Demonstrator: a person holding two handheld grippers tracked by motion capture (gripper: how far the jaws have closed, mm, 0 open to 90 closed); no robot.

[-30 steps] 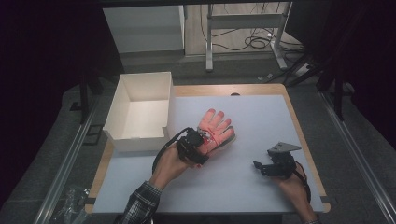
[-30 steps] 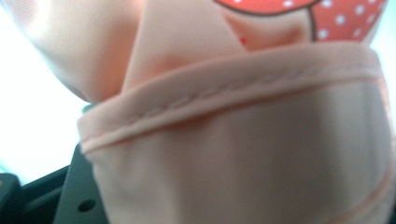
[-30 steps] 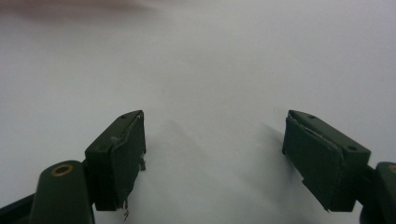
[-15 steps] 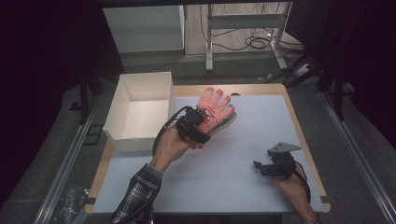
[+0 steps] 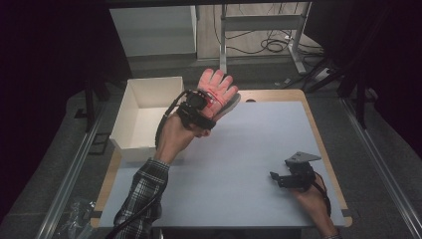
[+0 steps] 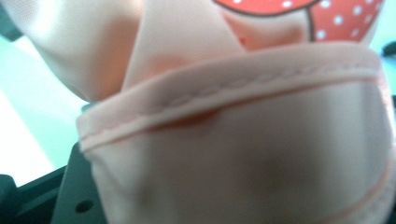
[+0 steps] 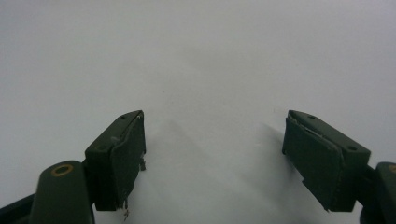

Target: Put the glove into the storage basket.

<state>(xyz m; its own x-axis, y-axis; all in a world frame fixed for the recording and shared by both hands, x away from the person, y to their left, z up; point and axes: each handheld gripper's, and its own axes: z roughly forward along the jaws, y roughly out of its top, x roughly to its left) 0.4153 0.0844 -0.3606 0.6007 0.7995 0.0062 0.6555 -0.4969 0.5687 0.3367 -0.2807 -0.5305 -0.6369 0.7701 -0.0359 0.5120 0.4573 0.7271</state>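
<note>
A pink glove [image 5: 217, 85] with a red, white-dotted patch hangs in the air above the table's far left part, fingers pointing up and away. My left gripper [image 5: 208, 103] is shut on its cuff end. In the left gripper view the glove's hemmed pink fabric [image 6: 233, 140] lies right against the camera and hides the jaws. My right gripper [image 5: 276, 177] rests low over the pale table top [image 5: 259, 144] at the near right. Its jaws stand open with nothing between them [image 7: 215, 158].
An open white box [image 5: 128, 147] stands at the table's far left, just left of the raised glove. Beyond the far edge the floor holds a white cabinet [image 5: 154, 30], metal table legs and cables.
The left hand has lifted the glove off the table and carried it up and away, closer to the white box. The right hand and its gripper have stayed where they were.
</note>
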